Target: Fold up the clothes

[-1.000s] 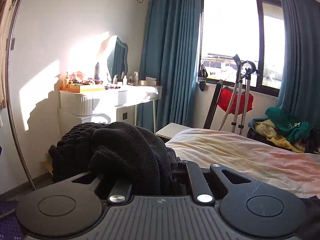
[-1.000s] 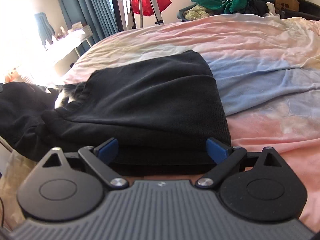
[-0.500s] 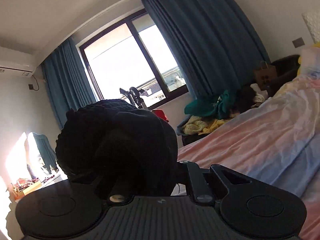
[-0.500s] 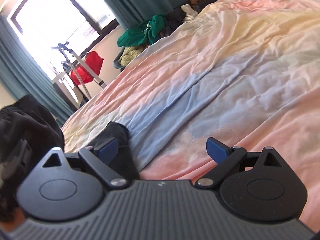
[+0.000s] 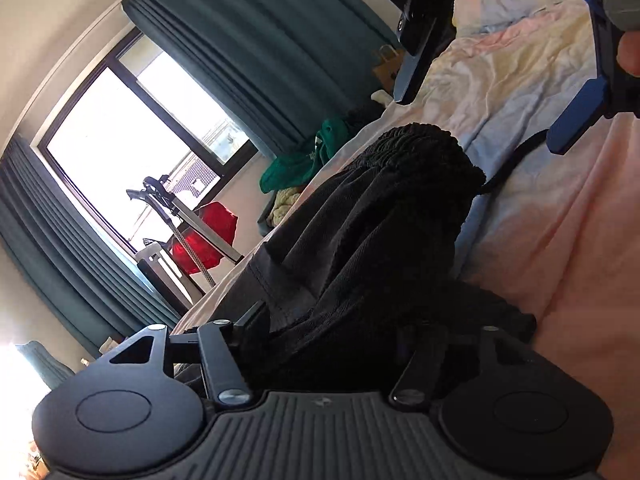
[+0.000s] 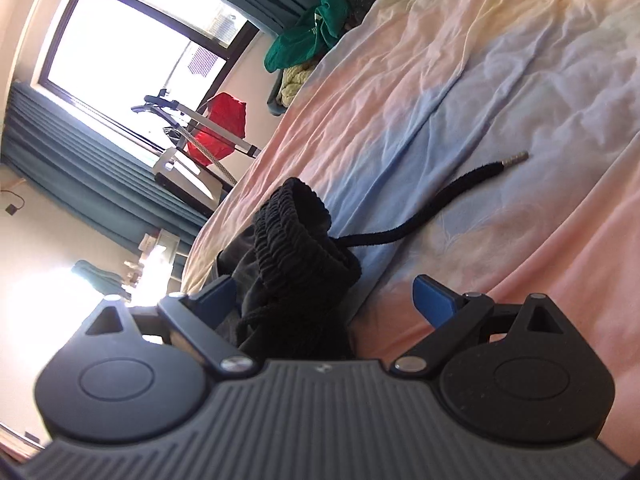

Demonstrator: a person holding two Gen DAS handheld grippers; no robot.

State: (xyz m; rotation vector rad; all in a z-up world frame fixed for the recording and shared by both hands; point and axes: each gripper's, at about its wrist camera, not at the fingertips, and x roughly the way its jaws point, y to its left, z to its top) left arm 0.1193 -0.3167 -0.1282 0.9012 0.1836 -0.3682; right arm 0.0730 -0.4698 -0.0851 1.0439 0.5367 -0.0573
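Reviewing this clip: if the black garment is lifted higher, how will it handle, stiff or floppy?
Probably floppy: the black garment sags in soft folds from the left gripper, which looks shut on it. Its drawstring lies loose on the bedsheet and would likely trail or snag. The gathered elastic waistband should bunch rather than hold shape.

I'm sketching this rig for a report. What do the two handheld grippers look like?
Both are matte black with a ribbed grey body, two round discs, triangular cut-outs and silver pivot screws. The right gripper has blue fingertips; the left gripper has its tips buried in cloth.
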